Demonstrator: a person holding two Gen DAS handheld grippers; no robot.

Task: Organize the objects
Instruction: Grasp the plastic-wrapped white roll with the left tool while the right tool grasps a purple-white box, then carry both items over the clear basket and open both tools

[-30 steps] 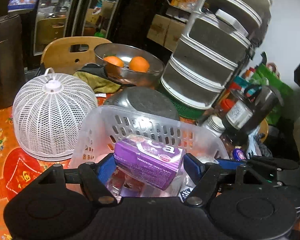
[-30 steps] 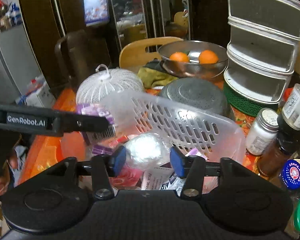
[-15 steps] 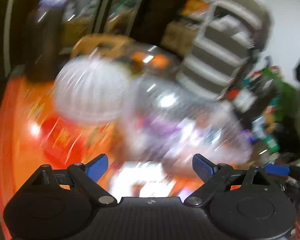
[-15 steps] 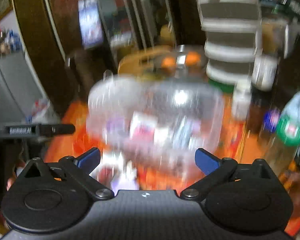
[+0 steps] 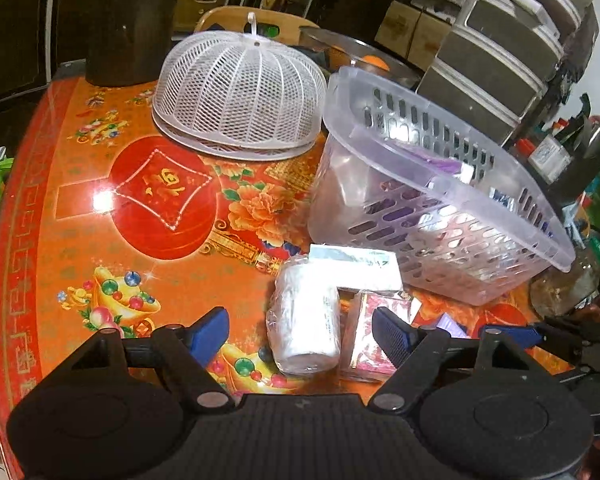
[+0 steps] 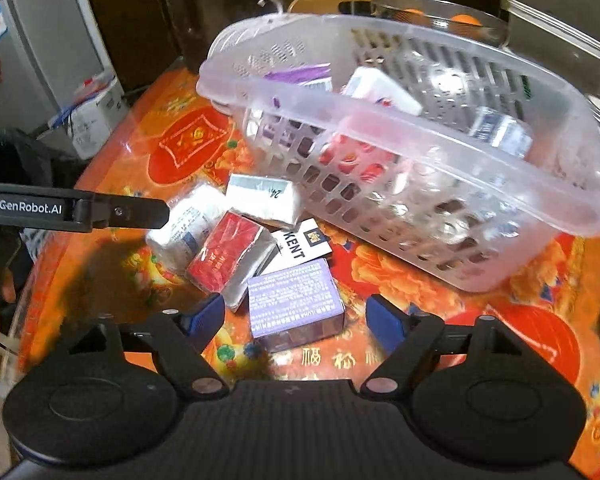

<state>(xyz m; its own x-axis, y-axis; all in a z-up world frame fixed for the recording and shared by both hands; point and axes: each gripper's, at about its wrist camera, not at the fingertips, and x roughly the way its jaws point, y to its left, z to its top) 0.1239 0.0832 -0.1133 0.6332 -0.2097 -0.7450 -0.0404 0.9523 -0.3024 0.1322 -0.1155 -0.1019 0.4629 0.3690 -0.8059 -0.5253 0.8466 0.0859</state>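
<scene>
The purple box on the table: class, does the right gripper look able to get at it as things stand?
Probably yes. The purple box lies flat on the table just ahead of the right gripper, nothing on top of it. The jaws are closing with a gap still wider than the box; the red packet sits close on one side.

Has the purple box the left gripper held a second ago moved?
Yes. The purple box was gripped above the clear plastic basket; it now lies on the table in front of that basket, beside other packs, untouched by either gripper.
</scene>
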